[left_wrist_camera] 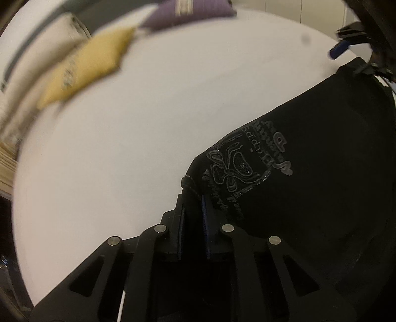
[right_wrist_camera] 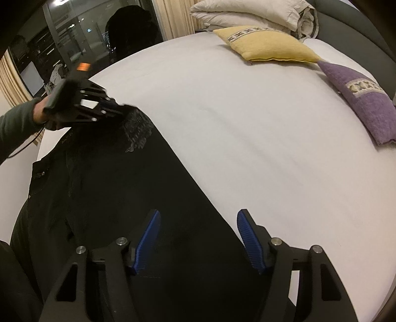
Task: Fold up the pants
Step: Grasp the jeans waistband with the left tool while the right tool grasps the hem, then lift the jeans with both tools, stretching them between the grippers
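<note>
- A pair of black pants (right_wrist_camera: 128, 198) lies spread on a white bed (right_wrist_camera: 247, 148), along the bed's near edge and toward its left corner as the right wrist camera sees it.
- A grey printed emblem (left_wrist_camera: 237, 168) marks the fabric close to 1 corner of the garment.
- The left gripper (left_wrist_camera: 193, 198) has its 2 jaws drawn nearly together on that corner, just beside the emblem; a rolled hem of black cloth sits pinched between the blue pads.
- From the right wrist camera, the same gripper shows at the garment's far end, held by a person's hand (right_wrist_camera: 40, 111) in a dark sleeve.
- The right gripper (right_wrist_camera: 198, 232) hangs over the other end of the pants with its jaws well apart. The dark cloth lies under the gap, but neither blue pad presses on it, so it holds nothing.
- A yellow pillow (right_wrist_camera: 267, 47), a purple pillow (right_wrist_camera: 358, 99) and a folded white duvet (right_wrist_camera: 252, 12) sit toward the far edge of the bed, well apart from the pants.
- Judged step: taking hold of the garment at both ends, 1 grip made and 1 still to make.
- The next move likely calls for the right jaws to sink onto the fabric's edge and close, so that both ends can be lifted together for the fold.
</note>
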`<action>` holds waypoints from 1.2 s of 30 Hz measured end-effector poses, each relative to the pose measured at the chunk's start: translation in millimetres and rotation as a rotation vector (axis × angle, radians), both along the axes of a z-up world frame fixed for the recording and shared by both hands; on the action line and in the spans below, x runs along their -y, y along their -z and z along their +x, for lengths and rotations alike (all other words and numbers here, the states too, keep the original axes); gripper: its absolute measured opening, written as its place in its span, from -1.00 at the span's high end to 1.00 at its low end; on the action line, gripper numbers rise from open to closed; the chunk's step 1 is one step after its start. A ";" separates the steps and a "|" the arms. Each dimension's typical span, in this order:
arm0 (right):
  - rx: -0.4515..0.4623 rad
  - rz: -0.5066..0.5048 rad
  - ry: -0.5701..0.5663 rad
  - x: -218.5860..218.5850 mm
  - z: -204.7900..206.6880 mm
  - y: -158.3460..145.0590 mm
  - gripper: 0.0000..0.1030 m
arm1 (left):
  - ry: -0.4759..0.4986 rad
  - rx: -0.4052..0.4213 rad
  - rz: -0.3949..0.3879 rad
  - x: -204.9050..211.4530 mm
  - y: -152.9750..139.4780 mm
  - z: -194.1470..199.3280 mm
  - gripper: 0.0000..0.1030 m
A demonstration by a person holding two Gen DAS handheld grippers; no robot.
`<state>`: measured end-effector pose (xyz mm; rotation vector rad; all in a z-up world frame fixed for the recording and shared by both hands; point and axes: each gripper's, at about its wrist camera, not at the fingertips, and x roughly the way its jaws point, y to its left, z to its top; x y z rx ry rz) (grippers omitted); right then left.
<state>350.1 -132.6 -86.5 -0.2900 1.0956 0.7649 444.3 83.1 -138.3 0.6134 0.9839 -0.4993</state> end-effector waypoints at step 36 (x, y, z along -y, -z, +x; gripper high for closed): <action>0.131 -0.246 -0.076 14.5 21.9 -39.0 0.91 | -0.049 0.381 -0.107 -42.8 -96.5 -158.1 1.00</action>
